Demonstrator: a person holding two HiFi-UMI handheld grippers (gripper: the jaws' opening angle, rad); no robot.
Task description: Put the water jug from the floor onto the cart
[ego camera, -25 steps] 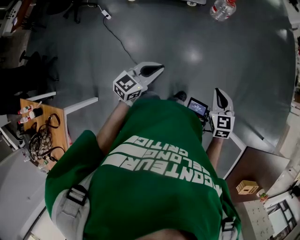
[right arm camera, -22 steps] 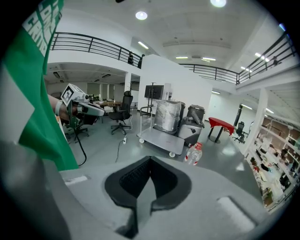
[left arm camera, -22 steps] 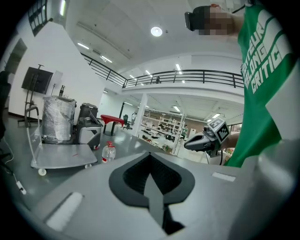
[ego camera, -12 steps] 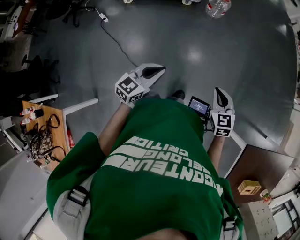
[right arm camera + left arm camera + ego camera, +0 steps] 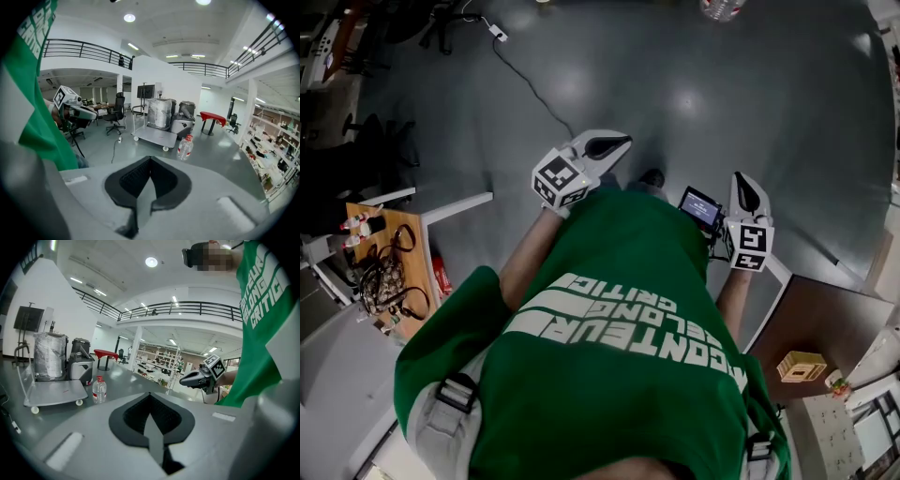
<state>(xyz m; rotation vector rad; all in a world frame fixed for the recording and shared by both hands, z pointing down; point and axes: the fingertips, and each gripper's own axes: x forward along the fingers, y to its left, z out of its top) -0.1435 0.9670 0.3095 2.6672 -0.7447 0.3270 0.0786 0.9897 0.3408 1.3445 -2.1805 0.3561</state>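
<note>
Since the left claw (image 5: 622,142) and right claw (image 5: 743,179) are both pinched shut and empty, we need them wide before reaching the water jug (image 5: 99,389), upright on the floor (image 5: 117,379) just beside the cart (image 5: 56,393), well ahead; squeeze its body from both sides.

The glossy grey floor (image 5: 703,103) carries a clear water jug (image 5: 185,147) with a red cap. It stands upright near one corner of a low wheeled cart (image 5: 157,137), not touching it. The cart's flat deck is bare at the near end, and a plastic-wrapped bundle (image 5: 161,114) stands at the far end. A black cable (image 5: 530,84) trails across the floor from a white power strip (image 5: 495,31). An office chair (image 5: 116,116) stands farther off.
</note>
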